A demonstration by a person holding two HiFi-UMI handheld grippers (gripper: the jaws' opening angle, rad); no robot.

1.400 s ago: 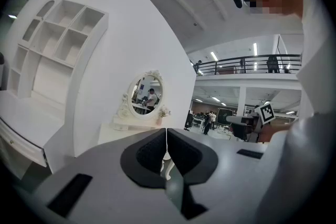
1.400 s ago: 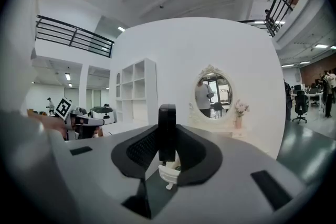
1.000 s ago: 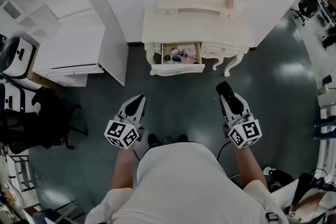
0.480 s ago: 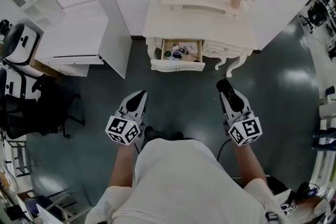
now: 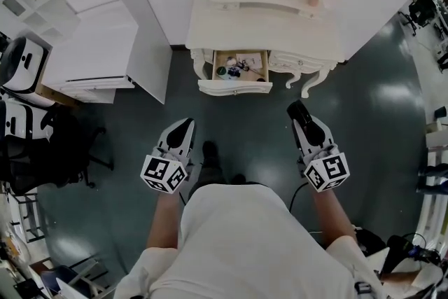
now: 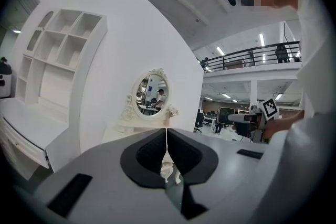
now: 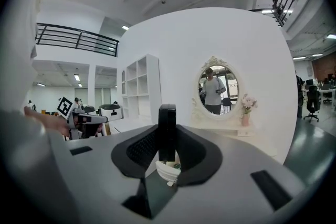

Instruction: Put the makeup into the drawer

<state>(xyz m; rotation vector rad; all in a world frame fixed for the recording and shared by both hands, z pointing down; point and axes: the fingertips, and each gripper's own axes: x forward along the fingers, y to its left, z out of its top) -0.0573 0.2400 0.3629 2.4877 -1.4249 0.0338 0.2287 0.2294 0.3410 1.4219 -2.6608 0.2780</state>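
Standing upright between the jaws of the right gripper (image 7: 167, 139), a black makeup item (image 7: 167, 122) is grasped by the pads, while the jaws of the left gripper (image 6: 167, 145) are pressed together with nothing between them. Both grippers are held above the dark floor (image 5: 241, 129), pointed at the dressing table (image 5: 280, 28) and well apart from it. The drawer (image 5: 234, 87) is seen pulled out under the left part of the table's front edge, with small makeup pieces (image 5: 233, 69) lying inside, near its middle.

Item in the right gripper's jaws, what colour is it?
Black; the item shows best in the right gripper view.
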